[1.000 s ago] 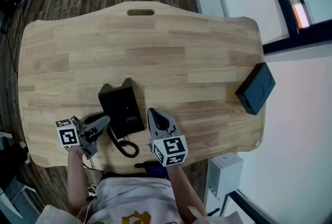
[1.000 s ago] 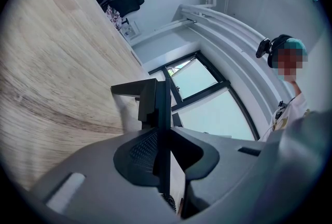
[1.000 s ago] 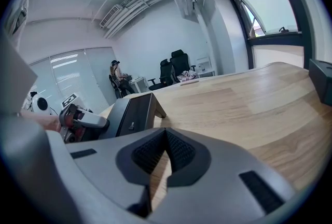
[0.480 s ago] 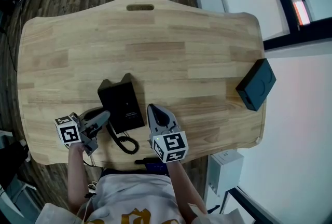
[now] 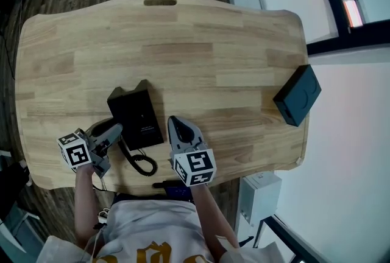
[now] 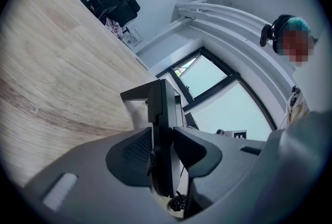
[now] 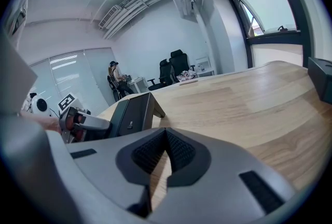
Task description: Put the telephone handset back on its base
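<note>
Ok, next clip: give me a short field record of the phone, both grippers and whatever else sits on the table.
surface: light wooden table
base: black telephone base, on the table
handset: black telephone handset, along the base's left side
left gripper: jaws opening, handset between its pads
right gripper: shut, empty, right of base
cord: black coiled cord
other: black square box, right table edge

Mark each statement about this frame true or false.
1. The right gripper holds the handset. False: its jaws are shut on nothing; the handset is between the opening jaws of the left gripper.
2. A black box sits at the table's right edge. True.
3. The phone base lies between the grippers. True.
4. The coiled cord hangs off the table. False: it lies on it.
</note>
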A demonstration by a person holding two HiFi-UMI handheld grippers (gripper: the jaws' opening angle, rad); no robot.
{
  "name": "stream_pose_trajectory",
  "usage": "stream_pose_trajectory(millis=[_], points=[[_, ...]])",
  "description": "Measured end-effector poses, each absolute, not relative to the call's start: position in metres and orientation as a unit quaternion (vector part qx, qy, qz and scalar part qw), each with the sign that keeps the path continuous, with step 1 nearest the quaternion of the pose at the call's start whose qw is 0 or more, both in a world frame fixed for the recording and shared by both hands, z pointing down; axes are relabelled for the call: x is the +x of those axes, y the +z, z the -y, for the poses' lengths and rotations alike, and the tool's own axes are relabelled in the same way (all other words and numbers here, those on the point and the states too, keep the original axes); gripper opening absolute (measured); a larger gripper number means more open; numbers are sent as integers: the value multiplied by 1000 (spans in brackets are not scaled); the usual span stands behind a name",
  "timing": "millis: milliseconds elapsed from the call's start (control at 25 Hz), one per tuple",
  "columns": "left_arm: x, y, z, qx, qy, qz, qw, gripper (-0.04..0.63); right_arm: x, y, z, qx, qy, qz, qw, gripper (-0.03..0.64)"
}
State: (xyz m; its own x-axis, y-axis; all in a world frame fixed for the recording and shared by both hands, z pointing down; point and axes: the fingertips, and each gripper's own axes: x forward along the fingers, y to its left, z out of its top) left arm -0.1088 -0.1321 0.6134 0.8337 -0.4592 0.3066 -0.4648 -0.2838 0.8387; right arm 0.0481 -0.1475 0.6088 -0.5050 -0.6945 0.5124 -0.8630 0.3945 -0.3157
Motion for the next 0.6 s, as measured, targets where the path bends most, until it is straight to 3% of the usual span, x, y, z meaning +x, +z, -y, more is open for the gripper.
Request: stream_pose_trajectory(millis=[120, 600], points=[[-113, 619, 133, 795, 8, 300, 528, 158, 47, 610, 147, 474, 281, 821, 151, 6], [-114, 622, 134, 775, 5, 324, 543, 190, 48, 614, 147, 473, 285, 819, 154, 6]])
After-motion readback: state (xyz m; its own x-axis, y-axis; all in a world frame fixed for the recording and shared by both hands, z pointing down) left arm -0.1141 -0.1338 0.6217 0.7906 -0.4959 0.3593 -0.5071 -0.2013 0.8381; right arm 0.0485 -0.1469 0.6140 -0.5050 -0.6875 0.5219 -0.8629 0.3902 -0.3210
